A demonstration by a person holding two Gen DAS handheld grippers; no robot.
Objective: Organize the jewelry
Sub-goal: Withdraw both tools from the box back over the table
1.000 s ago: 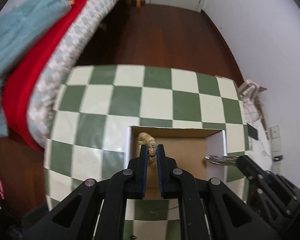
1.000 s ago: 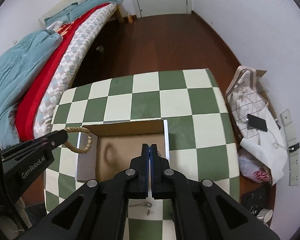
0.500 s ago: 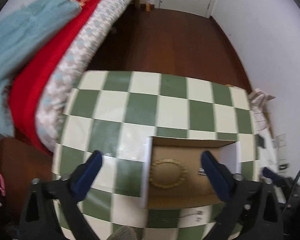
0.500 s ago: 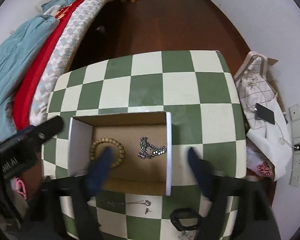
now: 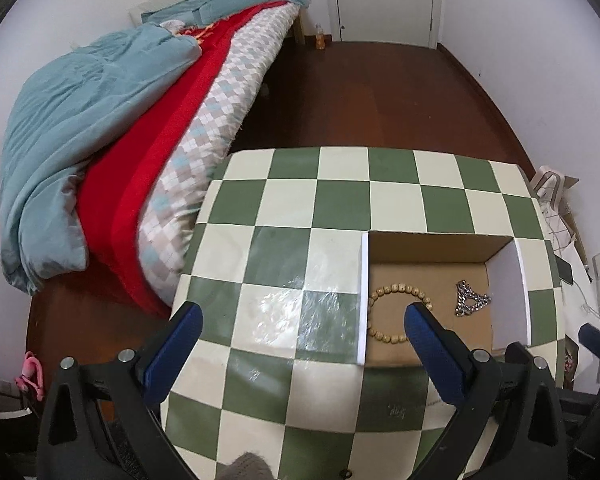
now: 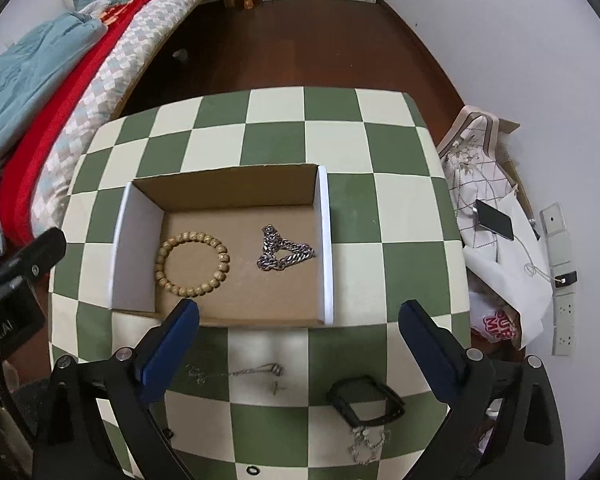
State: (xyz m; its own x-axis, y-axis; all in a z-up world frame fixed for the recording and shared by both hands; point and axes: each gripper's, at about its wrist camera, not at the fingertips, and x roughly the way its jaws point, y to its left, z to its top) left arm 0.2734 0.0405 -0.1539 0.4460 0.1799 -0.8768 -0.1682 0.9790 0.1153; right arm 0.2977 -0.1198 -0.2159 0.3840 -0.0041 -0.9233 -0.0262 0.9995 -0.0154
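An open cardboard box [image 6: 323,240] sits on the green-and-cream checked table [image 6: 276,132]. Inside lie a wooden bead bracelet [image 6: 192,264] on the left and a silver chain [image 6: 282,254] on the right. Both also show in the left wrist view: the bracelet [image 5: 384,312] and the chain [image 5: 470,300]. My right gripper [image 6: 298,328] is open and empty above the box's near edge. My left gripper [image 5: 300,332] is open and empty, left of the box [image 5: 364,300]. In front of the box lie a thin silver necklace [image 6: 236,372], a black bracelet [image 6: 366,402] and a small silver chain [image 6: 366,444].
A bed with teal and red bedding [image 5: 100,120] stands left of the table. A bag, papers and a phone [image 6: 494,220] lie on the floor at the right. A small black ring [image 6: 253,470] lies at the table's near edge.
Both grippers opened and pulled back. The bead bracelet left my left gripper and the silver chain left my right gripper; both now lie in the box.
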